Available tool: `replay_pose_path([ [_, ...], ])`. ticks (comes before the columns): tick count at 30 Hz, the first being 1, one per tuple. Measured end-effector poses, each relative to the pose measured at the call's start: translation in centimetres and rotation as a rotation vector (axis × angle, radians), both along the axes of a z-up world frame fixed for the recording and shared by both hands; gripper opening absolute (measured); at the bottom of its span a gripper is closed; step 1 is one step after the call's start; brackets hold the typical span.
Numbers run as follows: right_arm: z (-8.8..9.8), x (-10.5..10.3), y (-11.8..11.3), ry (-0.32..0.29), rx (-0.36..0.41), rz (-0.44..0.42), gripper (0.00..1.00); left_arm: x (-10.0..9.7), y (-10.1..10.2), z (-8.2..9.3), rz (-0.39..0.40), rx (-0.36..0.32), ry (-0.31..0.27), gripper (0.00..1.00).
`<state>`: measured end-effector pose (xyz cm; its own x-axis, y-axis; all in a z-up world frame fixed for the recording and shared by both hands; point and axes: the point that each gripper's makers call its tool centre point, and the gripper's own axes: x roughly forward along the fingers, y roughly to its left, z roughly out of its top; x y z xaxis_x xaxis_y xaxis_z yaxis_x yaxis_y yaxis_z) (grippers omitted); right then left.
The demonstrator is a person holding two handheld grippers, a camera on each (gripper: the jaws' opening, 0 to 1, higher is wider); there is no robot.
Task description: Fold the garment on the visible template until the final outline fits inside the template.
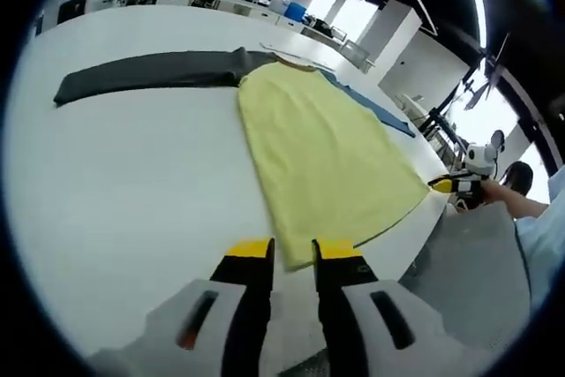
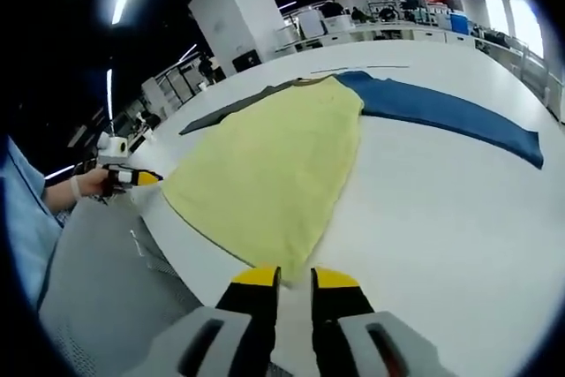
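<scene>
over the table edge, both hand-held grippers (image 1: 293, 249) (image 2: 296, 278) flank the yellow garment (image 1: 322, 152).

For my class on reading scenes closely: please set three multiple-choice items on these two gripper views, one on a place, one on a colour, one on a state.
1. Where does the yellow garment lie?
A. On the white table
B. On the floor
C. Over a chair

2. What colour is the sleeve-like strip stretching from the garment's top in the right gripper view?
A. Red
B. Blue
C. Orange

3. How do the right gripper's jaws stand?
A. Clamped on the garment
B. Holding a cup
C. Slightly parted, holding nothing

Answers: 1 A, the garment is spread flat on the tabletop. 2 B, the strip is plainly blue. 3 C, a gap shows between the yellow tips, just short of the hem.
</scene>
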<state>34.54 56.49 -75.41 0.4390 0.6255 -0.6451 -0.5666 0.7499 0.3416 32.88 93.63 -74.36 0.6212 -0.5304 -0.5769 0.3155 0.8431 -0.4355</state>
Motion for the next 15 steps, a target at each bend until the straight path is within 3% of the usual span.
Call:
replay_pose_path([
  [2,0.4,0.3,-0.1,-0.027,0.01,-0.01,0.28,0.3,-0.1,0.6,-0.018,0.006,-0.036,0.42],
  [5,0.8,1.0,-0.3,-0.068,0.011,-0.023,0.45,0.9,-0.3,1.2,-0.073,0.076,-0.114,0.63],
  [7,0.8,1.2,-0.4,-0.079,0.005,-0.025,0.52,1.1,-0.9,1.7,-0.09,0.063,-0.138,0.77],
  [10,1.0,1.8,-0.6,-0.121,-0.012,-0.032,0.67,1.5,-1.2,2.0,-0.106,0.077,-0.154,0.89],
  [15,1.4,2.9,-1.1,-0.177,-0.03,-0.072,0.95,2.0,-1.9,2.6,-0.126,0.08,-0.182,0.99],
])
